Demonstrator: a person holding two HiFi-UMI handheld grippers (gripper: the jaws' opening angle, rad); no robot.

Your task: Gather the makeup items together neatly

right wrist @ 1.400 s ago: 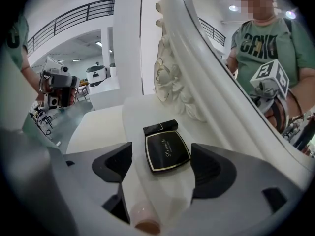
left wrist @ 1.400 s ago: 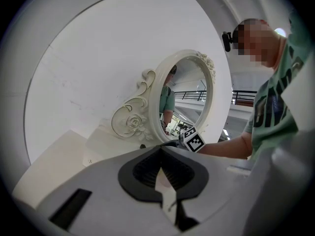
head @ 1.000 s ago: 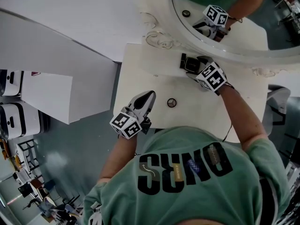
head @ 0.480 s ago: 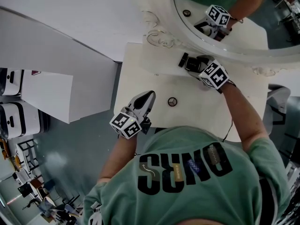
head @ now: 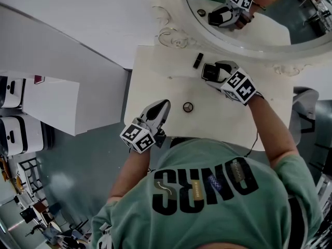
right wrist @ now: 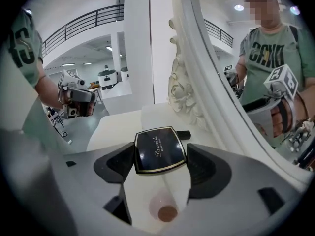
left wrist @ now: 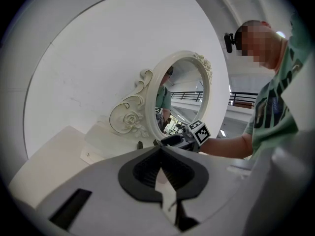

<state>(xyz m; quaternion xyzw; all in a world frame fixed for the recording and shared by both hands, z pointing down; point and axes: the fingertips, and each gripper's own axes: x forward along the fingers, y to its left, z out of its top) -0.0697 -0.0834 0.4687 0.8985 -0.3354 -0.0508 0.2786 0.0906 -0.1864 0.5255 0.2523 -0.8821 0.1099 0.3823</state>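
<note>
Black compact (right wrist: 159, 150) sits between the fingers of the right gripper (head: 218, 74). The fingers have just been closing and stand wide, pads pressed on both side edges of the case, so it is held. Gold trim and a script logo on the lid, lid closed. In the head view it is upper centre-right, at the foot of the ornate mirror (head: 171, 35). It looks raised off the bench (head: 150, 82), though I can't be sure.

Lipstick tube (head: 197, 60), black, lies flat just left of the compact at the back of the bench, apart from it.

Small round pot (head: 188, 107) is alone mid-bench, centre of frame, well apart from the other two.

Left gripper (head: 165, 106), lower left of centre over the bench's near edge: fingers together, nothing between them, idle.

Progress: partway at best. Three makeup items show and no neat group yet; compact and lipstick are near each other, the pot is stranded.

Left to do, by my read:
- set the compact down squarely beside the lipstick
- fetch the round pot into the same spot
- line all three up
</note>
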